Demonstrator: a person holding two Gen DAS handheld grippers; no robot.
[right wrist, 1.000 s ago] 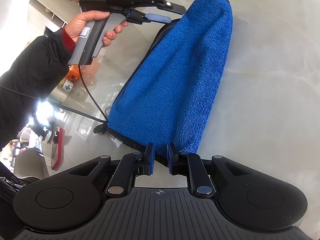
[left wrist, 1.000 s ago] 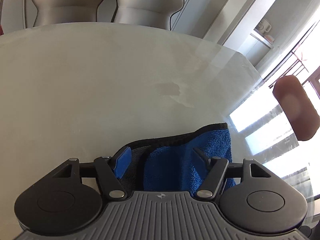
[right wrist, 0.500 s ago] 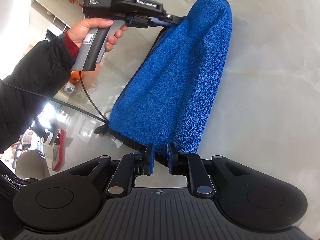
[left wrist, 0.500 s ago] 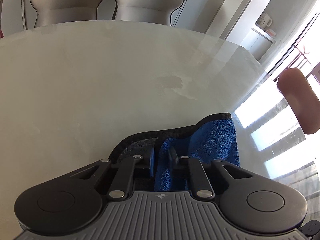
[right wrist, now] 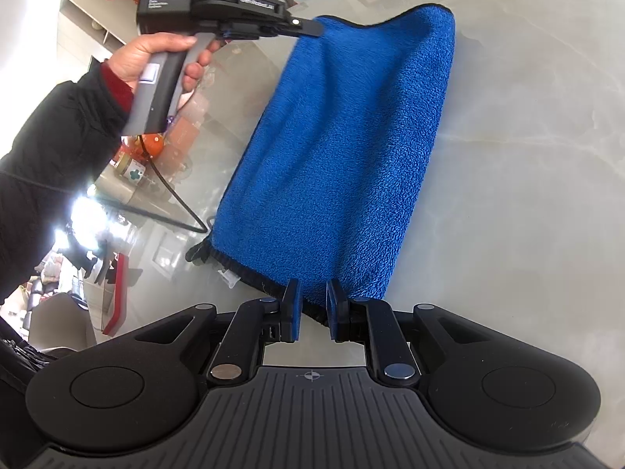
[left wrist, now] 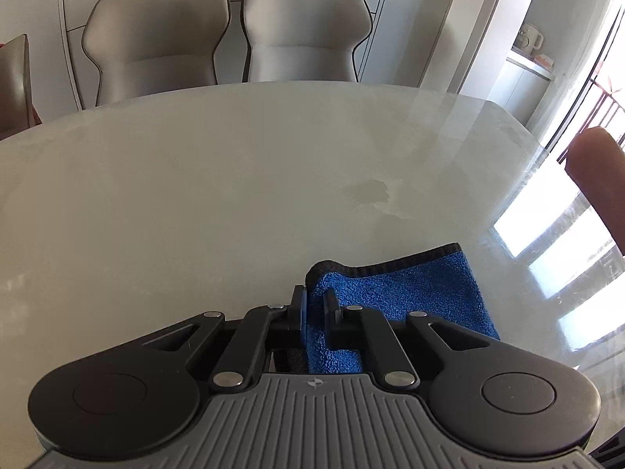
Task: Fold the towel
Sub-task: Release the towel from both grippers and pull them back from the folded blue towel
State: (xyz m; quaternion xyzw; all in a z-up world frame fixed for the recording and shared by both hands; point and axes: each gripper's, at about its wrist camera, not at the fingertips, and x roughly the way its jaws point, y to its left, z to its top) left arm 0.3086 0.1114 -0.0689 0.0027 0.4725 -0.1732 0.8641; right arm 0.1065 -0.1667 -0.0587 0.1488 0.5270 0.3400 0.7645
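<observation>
**Both corners pinched, towel coming up off the surface**

Now, nearest the lens in the left wrist view: the left tool (left wrist: 315,306) is clenched on a corner of the blue towel (left wrist: 410,293), pile bunched between its fingers. One second ago those fingers stood wide apart over the cloth; half a second ago they had closed. Since then the view has tilted up, so that the chairs (left wrist: 218,35) beyond the far edge show in full, which suggests the tool is lifting.

Right wrist view, near: the right tool (right wrist: 312,305) is clenched on the dark hem at the towel's (right wrist: 343,148) close end, as in both earlier frames. No change in that grip.

Further out in the same view, the left tool (right wrist: 314,28) has raised its corner clear of the pale marble surface (right wrist: 527,195); a second ago it hovered beside the cloth without holding it. Judgement: the grasp phase is done, both ends are secured, and the fold-over can begin.

Towel condition: thick blue plush, black bound edge, a small tag at the near hem. It reads as already doubled lengthwise, forming a long strip. It hangs stretched between the two tools, sagging and slightly twisted along its left side, right side resting on or just above the surface — cannot tell which.

Far: a person's hand (right wrist: 156,54) grips the left tool's handle.
</observation>
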